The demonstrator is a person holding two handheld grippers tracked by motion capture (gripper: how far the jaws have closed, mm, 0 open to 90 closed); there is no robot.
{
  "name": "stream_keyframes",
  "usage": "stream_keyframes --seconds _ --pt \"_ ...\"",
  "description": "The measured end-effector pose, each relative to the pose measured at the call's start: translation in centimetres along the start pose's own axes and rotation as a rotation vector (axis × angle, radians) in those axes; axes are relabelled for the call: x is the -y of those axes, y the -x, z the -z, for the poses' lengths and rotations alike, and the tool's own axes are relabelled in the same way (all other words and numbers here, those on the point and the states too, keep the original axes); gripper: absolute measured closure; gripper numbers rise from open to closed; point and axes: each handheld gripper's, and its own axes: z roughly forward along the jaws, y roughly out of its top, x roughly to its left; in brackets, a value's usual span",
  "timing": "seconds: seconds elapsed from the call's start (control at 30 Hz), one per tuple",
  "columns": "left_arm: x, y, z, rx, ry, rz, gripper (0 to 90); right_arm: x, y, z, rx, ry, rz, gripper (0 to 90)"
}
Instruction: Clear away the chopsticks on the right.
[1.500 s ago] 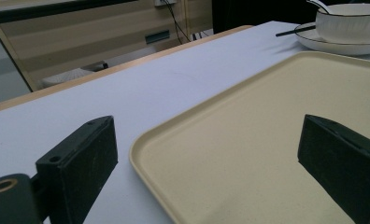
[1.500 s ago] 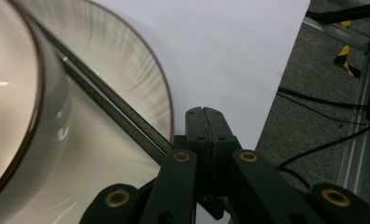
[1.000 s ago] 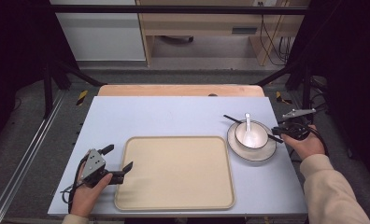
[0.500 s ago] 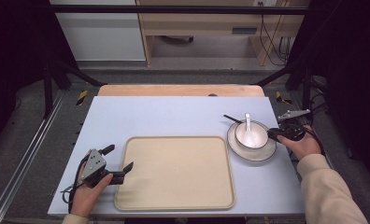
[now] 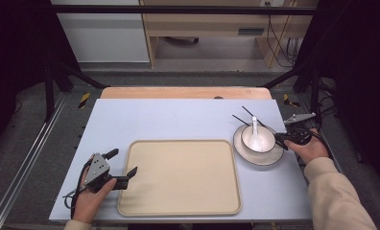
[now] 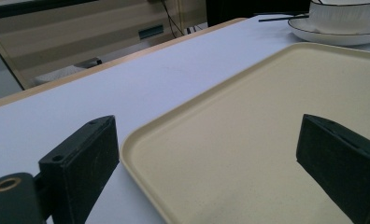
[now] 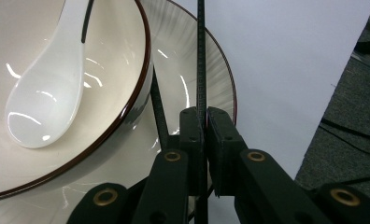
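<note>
A white bowl [image 5: 264,145] with a white spoon [image 5: 254,133] in it stands on a dark-rimmed plate [image 5: 255,159] at the right of the table. Two black chopsticks [image 5: 245,111] lie across the plate behind the bowl. My right gripper [image 5: 282,139] is at the plate's right edge. Its jaws have just been closing, and my right gripper [image 7: 204,133] is shut on one chopstick [image 7: 201,56]. The other chopstick [image 7: 159,112] lies outside the pads, against the bowl [image 7: 103,93]. My left gripper [image 5: 124,161] stands open astride the near left corner of the beige tray [image 5: 178,142].
The left gripper view looks across the tray [image 6: 267,116] toward the plate [image 6: 332,37] and bowl. The pale table top [image 5: 169,120] ends at a wooden strip at the back. Floor and cables lie to the right of the table's edge [image 7: 342,140].
The right hand has edged slightly left toward the bowl. The left hand and the tray have kept still.
</note>
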Motion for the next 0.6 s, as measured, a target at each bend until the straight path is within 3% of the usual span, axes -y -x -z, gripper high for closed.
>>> stream_keyframes --seconds 0.27,0.3,0.47,0.5,0.53,0.57,0.6 --pt "0.0 0.0 0.1 -0.007 0.005 0.006 5.6 -0.2 -0.1 1.0 0.026 0.025 0.001 85.7" --pt "0.0 -0.1 0.1 -0.009 0.003 0.004 5.6 -0.2 0.0 1.9 0.036 0.062 -0.014 85.7" --pt "0.0 -0.2 0.2 -0.015 0.005 0.004 5.6 -0.2 -0.4 3.9 0.036 0.124 -0.039 85.8" --pt "0.0 -0.2 0.2 -0.019 0.011 0.008 5.6 -0.4 -1.5 5.5 0.031 0.172 -0.065 85.8" --pt "0.0 -0.2 0.2 -0.019 0.011 0.008 5.6 -0.4 -1.5 5.5 0.031 0.172 -0.065 85.8" --pt "0.0 -0.2 0.2 -0.024 0.014 0.011 5.6 -0.6 -2.8 7.0 0.041 0.219 -0.041 85.7" --pt "0.0 -0.2 0.2 -0.024 0.014 0.011 5.6 -0.6 -2.8 7.0 0.041 0.219 -0.041 85.7"
